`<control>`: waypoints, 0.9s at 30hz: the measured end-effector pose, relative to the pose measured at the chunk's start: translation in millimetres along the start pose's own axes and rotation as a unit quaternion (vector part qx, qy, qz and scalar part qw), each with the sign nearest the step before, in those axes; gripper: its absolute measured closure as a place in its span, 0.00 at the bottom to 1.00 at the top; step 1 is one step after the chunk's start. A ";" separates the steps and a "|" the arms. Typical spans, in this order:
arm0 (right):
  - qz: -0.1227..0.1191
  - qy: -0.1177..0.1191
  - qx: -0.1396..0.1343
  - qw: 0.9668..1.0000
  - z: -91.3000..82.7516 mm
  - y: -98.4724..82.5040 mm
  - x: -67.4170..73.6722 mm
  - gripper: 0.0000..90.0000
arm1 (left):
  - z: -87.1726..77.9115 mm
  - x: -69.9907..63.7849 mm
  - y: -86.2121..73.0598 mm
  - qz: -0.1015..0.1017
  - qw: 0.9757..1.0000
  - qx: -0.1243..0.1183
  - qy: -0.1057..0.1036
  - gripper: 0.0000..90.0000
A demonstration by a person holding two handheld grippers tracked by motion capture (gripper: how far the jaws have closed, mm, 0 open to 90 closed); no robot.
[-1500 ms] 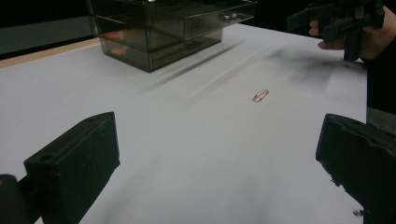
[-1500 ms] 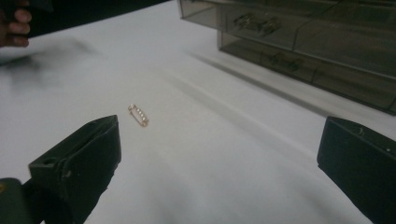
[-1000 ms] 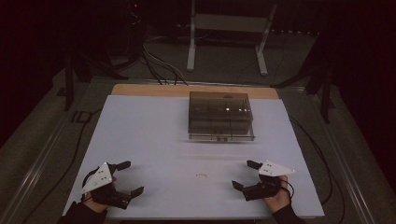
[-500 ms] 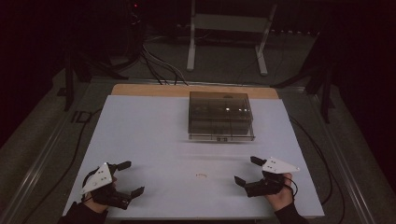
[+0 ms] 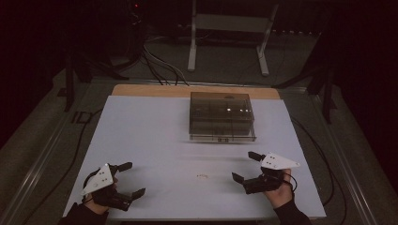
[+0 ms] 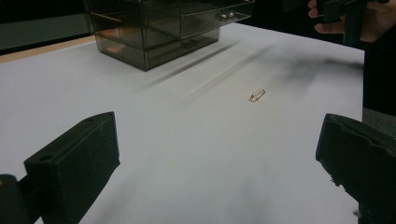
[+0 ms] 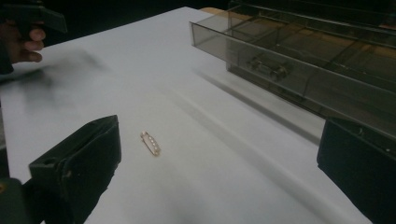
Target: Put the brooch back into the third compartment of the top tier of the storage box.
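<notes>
From the high view, a small gold clasp (image 5: 202, 176) lay flat on the white counter (image 5: 150, 136), near its front edge and roughly midway between the 2 hands. The right tongs (image 5: 245, 167) rested just right of it with jaws spread wide and nothing between them. The left tongs (image 5: 130, 179) sat well apart at the front left corner, also wide open and empty. A smoky clear drawer box (image 5: 222, 116) stood toward the back, well clear of the clasp.

In the left gripper view, the clasp (image 6: 257, 95) lay ahead and right of centre, far beyond both black jaws, with the drawer box (image 6: 163, 25) at the rear. This hand looked best kept parked, since reaching across would only crowd the pickup.

In the right gripper view, the clasp (image 7: 151, 143) lay just beside the left jaw, not centred in the gap. The drawer box (image 7: 299, 60) appeared to have 1 drawer pulled out, its handle facing the counter. The likely step was picking up the clasp. To do it well, the right tongs should shift until the clasp sat midway between the jaws, turn so the jaws crossed its narrow width, then lower nearly to the surface before closing slowly. A thing this thin and flat could skid or flip if pinched high or off-centre.
</notes>
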State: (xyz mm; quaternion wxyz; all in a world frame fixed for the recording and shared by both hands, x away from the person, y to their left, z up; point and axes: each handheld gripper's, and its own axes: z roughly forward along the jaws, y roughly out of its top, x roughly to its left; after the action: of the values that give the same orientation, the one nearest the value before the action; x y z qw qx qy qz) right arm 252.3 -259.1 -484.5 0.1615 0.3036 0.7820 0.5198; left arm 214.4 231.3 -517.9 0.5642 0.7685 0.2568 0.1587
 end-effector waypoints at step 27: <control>-0.029 0.056 0.013 0.998 37.2 22.1 12.6 0.00 | 0.6 -1.4 -0.1 -0.002 1.000 0.000 -0.009 0.01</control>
State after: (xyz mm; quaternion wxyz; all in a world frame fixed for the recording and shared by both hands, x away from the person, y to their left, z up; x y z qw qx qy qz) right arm 270.7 -218.4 -478.7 0.1288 0.2531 0.8051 0.5207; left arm 213.6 230.0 -518.1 0.5667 0.7696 0.2528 0.1507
